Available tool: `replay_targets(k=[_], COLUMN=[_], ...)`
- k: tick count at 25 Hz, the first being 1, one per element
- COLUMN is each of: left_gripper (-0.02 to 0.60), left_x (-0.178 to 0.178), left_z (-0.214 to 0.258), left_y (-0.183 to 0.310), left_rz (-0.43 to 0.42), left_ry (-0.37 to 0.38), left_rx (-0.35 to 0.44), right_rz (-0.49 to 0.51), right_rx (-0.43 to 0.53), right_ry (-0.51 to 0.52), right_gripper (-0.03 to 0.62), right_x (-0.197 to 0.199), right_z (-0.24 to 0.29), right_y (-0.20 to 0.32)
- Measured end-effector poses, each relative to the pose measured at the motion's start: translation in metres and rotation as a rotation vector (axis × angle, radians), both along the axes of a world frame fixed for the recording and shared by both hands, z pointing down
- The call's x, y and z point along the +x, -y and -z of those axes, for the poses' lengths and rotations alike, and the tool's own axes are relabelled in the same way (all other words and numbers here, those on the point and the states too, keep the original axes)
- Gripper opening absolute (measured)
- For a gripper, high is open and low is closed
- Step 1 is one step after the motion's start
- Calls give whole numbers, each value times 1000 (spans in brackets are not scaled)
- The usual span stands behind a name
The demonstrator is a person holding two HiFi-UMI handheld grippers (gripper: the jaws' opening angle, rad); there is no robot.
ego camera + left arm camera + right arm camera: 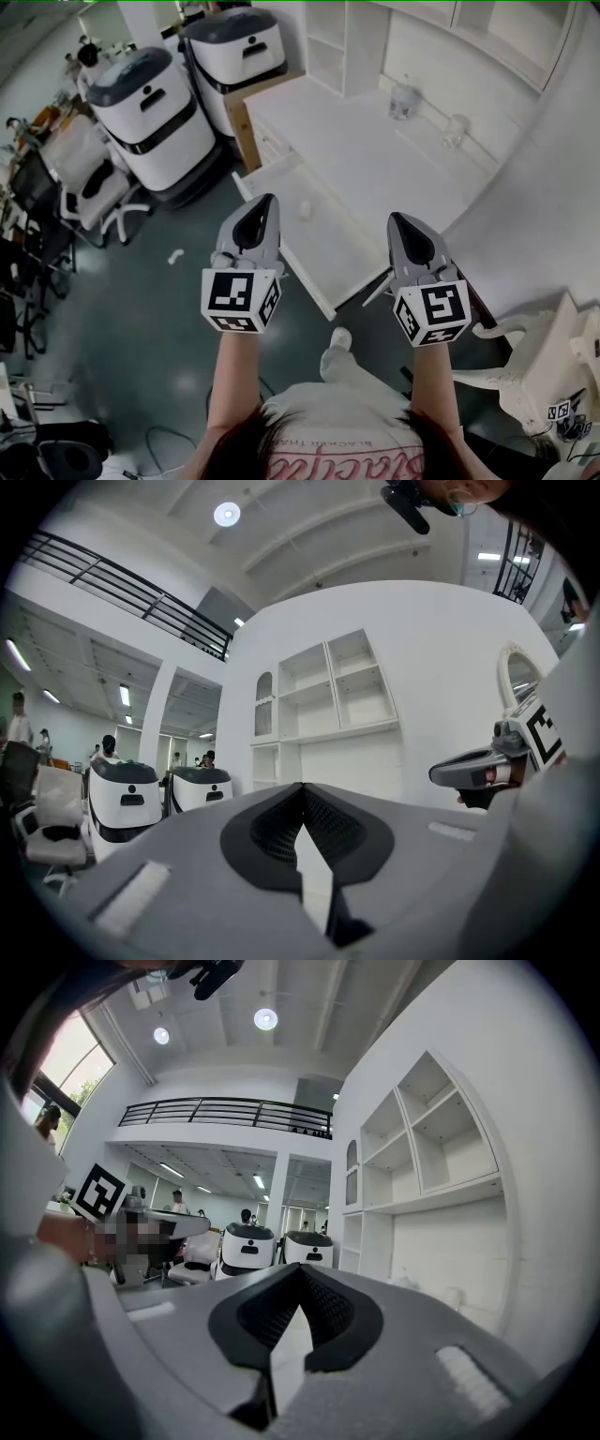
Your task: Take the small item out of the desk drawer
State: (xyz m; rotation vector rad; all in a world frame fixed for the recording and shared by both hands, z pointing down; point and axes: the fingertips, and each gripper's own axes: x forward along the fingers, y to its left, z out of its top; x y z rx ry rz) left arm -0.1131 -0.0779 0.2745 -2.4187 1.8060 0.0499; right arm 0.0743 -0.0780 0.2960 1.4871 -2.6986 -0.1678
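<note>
Left gripper and right gripper hovered pressed together, empty, above the open drawer; reaching its small item would need one spread.

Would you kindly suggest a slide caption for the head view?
Left gripper and right gripper, shut and empty, over the open drawer holding a small item.

I count two bulky white machines with dark grey lids, two clear jars on the white counter, one small white item (inside the single open white drawer), and two grey claws, left claw and right claw.
</note>
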Motion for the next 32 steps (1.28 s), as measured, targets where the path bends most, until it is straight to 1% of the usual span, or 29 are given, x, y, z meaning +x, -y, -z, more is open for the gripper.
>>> replay_targets(k=[12,19,20,21,23,26,29,32], left_gripper=[12,12,24,53,80,103,143,169], left_x=[10,21,22,23,25,29,31,34], left_z=[4,-3,-4,-6,-10,-19,-28,-35], left_y=[89,139,144,150,160,172,180,184], left_rz=[34,40,41,45,55,58,50,41], left_ry=[9,-8,-9,-11,-16,-16,-12,-17], left_rx=[-20,-41,-46,-52,-65,-92,-126,-152], right_rz=[47,58,62,67,75,76,77,77], right_rx=[-13,-38,-42,-46,-55,-72,-93,-110], right_ry=[-2,-5,-7,-9,-12,-7,-1,4], right_gripper=[2,2,2,2,2,2,2,2], right_x=[7,18,19,19,21,25,28,29], right_z=[4,-4,-5,-6,-10,-15,-23,-29], right_y=[93,141,146,151,160,172,179,183])
